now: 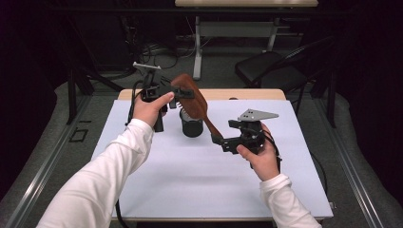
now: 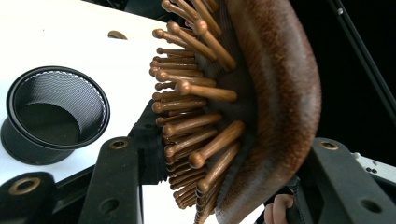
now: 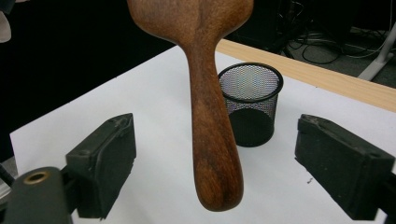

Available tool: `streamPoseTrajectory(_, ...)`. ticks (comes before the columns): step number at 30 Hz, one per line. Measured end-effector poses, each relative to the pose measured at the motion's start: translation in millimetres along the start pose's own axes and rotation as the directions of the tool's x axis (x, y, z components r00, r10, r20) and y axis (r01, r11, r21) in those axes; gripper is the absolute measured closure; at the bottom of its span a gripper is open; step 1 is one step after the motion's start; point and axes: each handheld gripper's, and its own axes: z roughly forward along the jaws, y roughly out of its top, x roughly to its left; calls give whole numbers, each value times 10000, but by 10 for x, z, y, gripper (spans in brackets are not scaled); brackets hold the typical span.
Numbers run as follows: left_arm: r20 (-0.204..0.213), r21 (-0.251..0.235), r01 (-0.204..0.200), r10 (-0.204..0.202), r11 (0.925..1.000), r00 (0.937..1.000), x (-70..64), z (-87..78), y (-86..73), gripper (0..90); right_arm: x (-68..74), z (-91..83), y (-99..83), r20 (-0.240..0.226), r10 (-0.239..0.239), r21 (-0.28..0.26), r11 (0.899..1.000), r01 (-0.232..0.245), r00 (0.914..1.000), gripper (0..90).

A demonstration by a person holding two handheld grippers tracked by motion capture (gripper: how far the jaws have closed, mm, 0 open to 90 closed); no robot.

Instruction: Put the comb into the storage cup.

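A brown wooden hairbrush [image 1: 192, 97] hangs in the air over the white-covered table [image 1: 190, 185], head up and to the left, handle sloping down to the right. My left gripper [image 1: 183, 92] is shut on the brush head [image 2: 275, 93], one jaw against the wooden bristles [image 2: 196, 116] and the other on the smooth back. My right gripper [image 1: 217, 140] stands open at the handle's end; in the right gripper view the handle [image 3: 210, 116] hangs between the two wide-apart jaws, touching neither. A black mesh cup [image 1: 191, 124] stands upright and empty beneath the brush, also seen in both gripper views [image 2: 51, 112] [image 3: 250, 102].
The table's wooden far edge [image 3: 327, 79] shows beyond the white cover. A black chair [image 1: 266, 66] and a desk's legs [image 1: 197, 47] stand on the floor behind the table. Cables trail from both grippers.
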Motion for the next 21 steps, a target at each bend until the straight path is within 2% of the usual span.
streamPoseTrajectory(3,-74,-12,-9,9,10000,10000,-28,1,6,499,-18,-16,-16,132,-9,-32,10000,9,9999,114)
streamPoseTrajectory(9,-100,-49,-36,35,10000,9999,-57,7,5,499,-8,-11,-36,62,-59,48,10000,58,10000,74)
streamPoseTrajectory(14,-190,8,-104,104,9999,9998,-67,14,-2,499,-3,-21,-41,62,-108,-56,9999,108,9999,10)
streamPoseTrajectory(21,-246,13,-153,153,9999,9996,-88,-4,12,500,10,-2,-75,193,-120,82,9999,118,9997,0)
